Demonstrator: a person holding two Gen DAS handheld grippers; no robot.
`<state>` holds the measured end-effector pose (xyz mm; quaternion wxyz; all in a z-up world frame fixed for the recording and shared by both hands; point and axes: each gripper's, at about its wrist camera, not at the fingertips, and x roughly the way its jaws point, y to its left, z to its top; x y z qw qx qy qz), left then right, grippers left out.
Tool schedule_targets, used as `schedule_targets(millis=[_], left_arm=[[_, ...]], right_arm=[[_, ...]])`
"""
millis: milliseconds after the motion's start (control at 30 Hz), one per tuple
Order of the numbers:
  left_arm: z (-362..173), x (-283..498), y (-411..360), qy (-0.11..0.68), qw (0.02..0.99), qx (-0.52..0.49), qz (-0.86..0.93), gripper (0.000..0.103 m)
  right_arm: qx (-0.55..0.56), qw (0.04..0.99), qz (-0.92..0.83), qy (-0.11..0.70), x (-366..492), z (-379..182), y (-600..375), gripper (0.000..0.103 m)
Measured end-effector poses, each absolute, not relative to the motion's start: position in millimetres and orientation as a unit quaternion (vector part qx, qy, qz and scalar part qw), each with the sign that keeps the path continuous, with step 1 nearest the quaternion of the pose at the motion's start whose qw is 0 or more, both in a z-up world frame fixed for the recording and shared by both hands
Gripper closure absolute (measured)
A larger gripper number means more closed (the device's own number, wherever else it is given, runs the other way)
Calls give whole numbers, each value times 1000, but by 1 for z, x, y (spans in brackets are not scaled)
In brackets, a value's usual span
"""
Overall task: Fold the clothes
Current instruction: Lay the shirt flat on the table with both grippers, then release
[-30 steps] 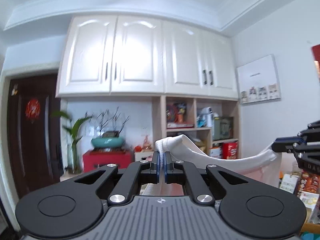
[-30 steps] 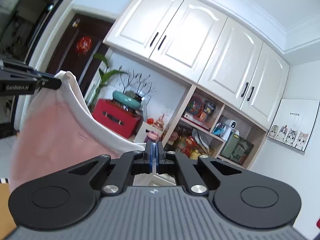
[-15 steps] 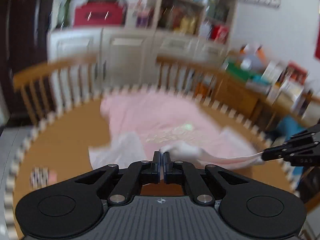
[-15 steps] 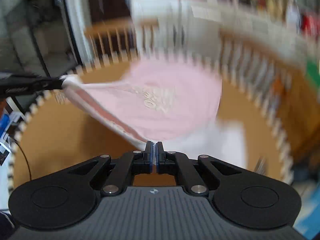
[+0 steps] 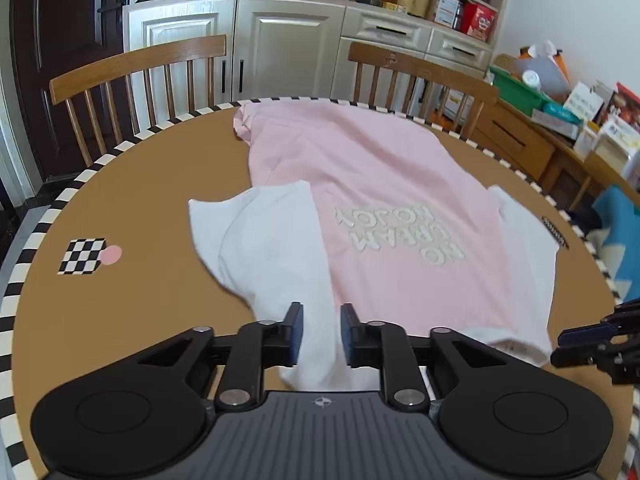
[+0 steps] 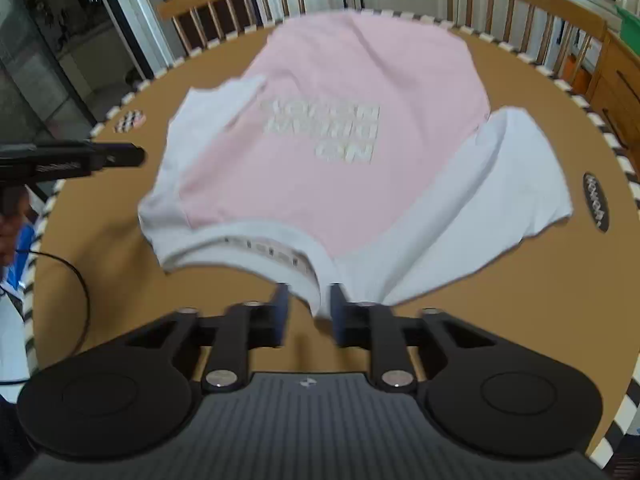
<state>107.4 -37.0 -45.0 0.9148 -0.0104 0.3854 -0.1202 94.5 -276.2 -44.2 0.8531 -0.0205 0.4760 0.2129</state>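
Observation:
A pink T-shirt [image 5: 372,184] with white sleeves and white lettering lies spread face up on the round brown table [image 5: 140,216], collar toward me. It also shows in the right wrist view [image 6: 332,120]. My left gripper [image 5: 319,334] is open, its fingers on either side of the white shoulder cloth at the near left of the shirt. My right gripper [image 6: 306,312] is open with the white collar edge [image 6: 280,256] between its fingers. The left gripper shows at the left of the right wrist view [image 6: 120,157]; the right gripper shows at the right of the left wrist view [image 5: 576,340].
Two wooden chairs [image 5: 136,68] [image 5: 420,76] stand behind the table. White cabinets [image 5: 280,40] and shelves line the back wall. A checkered marker [image 5: 82,256] lies on the table's left. A wooden sideboard with boxes [image 5: 560,120] stands at the right. A black cable [image 6: 76,280] lies at the table's left edge.
Both grippers held the shirt up in the air, swung it down onto the table and opened. The shirt now lies flat and released.

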Motion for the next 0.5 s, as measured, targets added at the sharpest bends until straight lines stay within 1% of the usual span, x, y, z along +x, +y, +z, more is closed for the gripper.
schedule_targets(millis=[100,233,367,433,467,500], left_arm=[[-51,109,-57,399,908,20,-127,70],[-66,115,-75,440,889,31,-120,70],[-75,116,-83,463,880,41,-102,70],[-80,116,-85,477,873,43,-95,80],[-84,115,-84,486,868,40,-93,91],[-87,115,-84,495,863,38,-90,94]], right_arm=[[-48,860,194,469,106,-46,-278,73],[-32,847,180,499,132,-68,-278,71],[-22,841,185,509,139,-80,-272,73],[-13,834,177,523,141,-87,-272,91],[-12,834,176,523,141,-90,-272,92],[-13,835,177,521,140,-91,-272,94]])
